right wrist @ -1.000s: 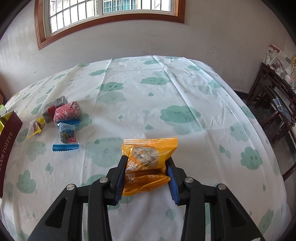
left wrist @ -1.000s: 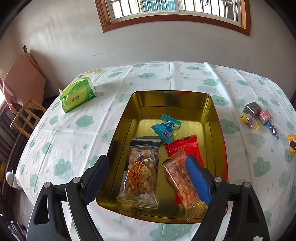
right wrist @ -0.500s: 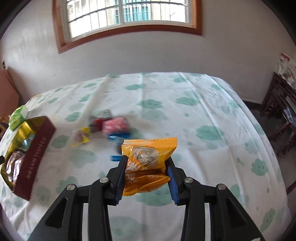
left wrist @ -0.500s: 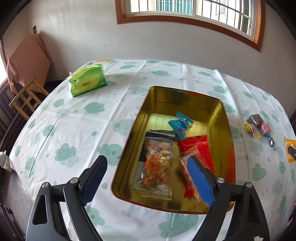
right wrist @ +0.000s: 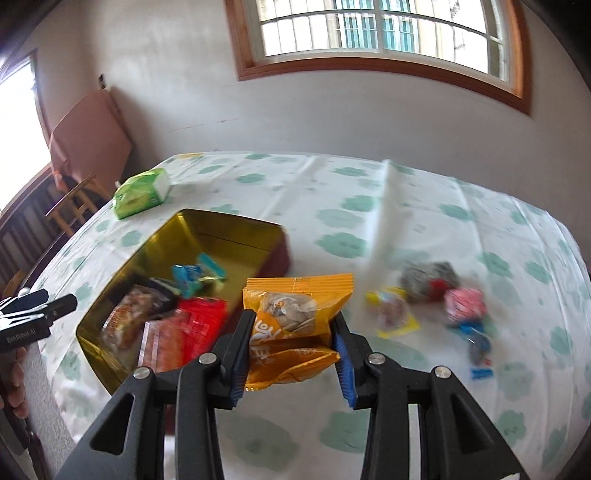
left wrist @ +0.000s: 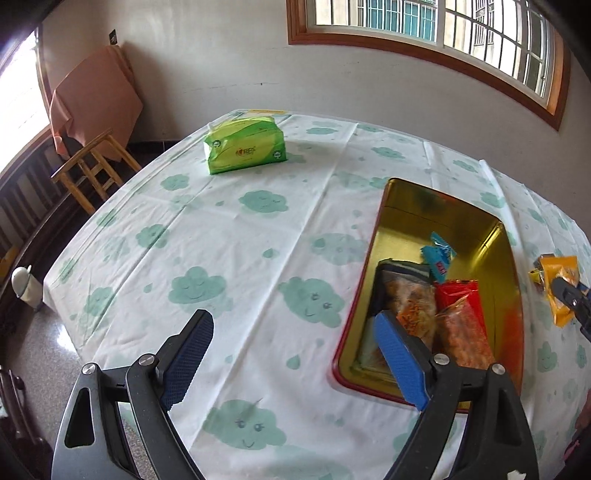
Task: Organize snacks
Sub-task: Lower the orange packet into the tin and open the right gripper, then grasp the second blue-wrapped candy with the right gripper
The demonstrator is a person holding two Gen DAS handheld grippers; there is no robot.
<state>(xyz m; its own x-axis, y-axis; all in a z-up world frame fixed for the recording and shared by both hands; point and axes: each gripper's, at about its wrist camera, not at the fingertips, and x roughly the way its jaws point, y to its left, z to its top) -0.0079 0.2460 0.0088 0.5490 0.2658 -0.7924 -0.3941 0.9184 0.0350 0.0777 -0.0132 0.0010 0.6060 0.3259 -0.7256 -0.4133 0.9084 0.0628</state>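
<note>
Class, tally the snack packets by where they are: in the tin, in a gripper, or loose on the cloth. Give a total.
In the tin: 4 (blue packet, red packet, clear packets)
In the right gripper: 1 (orange packet)
Loose on the cloth: 4, blurred (grey sweet, pink sweet, yellow sweet, blue sweet)
Total: 9

Green tissue pack lies on cloud-print cloth over bench, far corner. Wooden stool beside it, under draped orange cloth. Wood-framed window above.
</note>
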